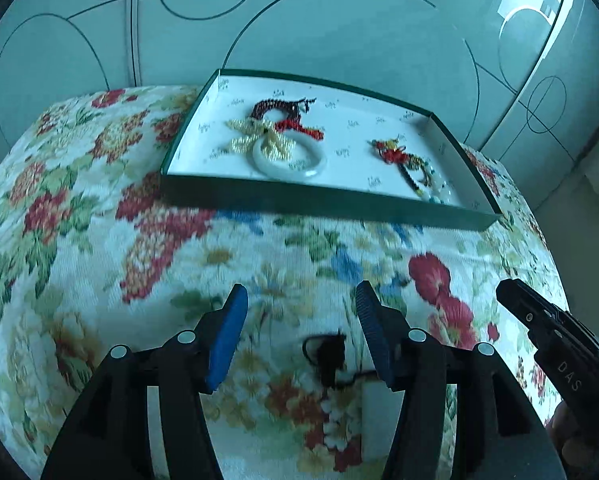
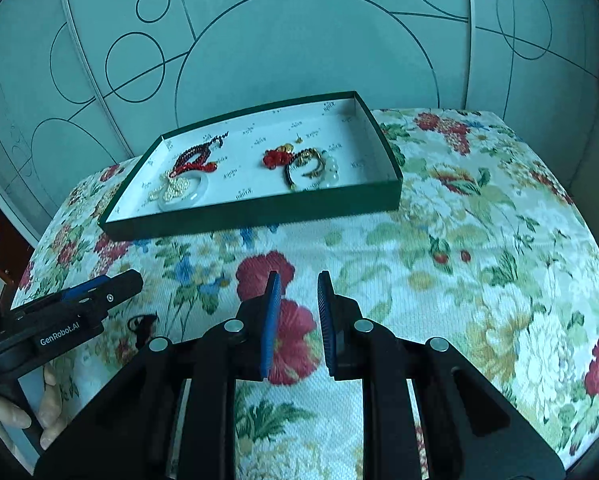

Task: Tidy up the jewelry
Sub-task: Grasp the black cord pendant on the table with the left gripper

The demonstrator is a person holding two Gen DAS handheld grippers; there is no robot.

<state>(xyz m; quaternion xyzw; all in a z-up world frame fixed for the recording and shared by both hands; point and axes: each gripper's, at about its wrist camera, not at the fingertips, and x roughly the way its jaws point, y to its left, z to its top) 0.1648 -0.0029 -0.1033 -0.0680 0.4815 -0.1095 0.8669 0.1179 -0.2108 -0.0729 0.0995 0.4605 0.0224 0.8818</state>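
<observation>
A shallow green tray with a white lining sits at the far side of the flowered table. In it lie a white bangle, a pearl flower piece, a dark red bead string, and a red and gold ornament. A small black piece of jewelry lies on the cloth. My left gripper is open, its fingers either side of the black piece and above it. My right gripper is open and empty over a red flower print.
The flowered cloth covers the whole table. A pale glass wall with dark curved lines stands behind the tray. My right gripper's tip shows at the right of the left wrist view. A hand holds the left gripper.
</observation>
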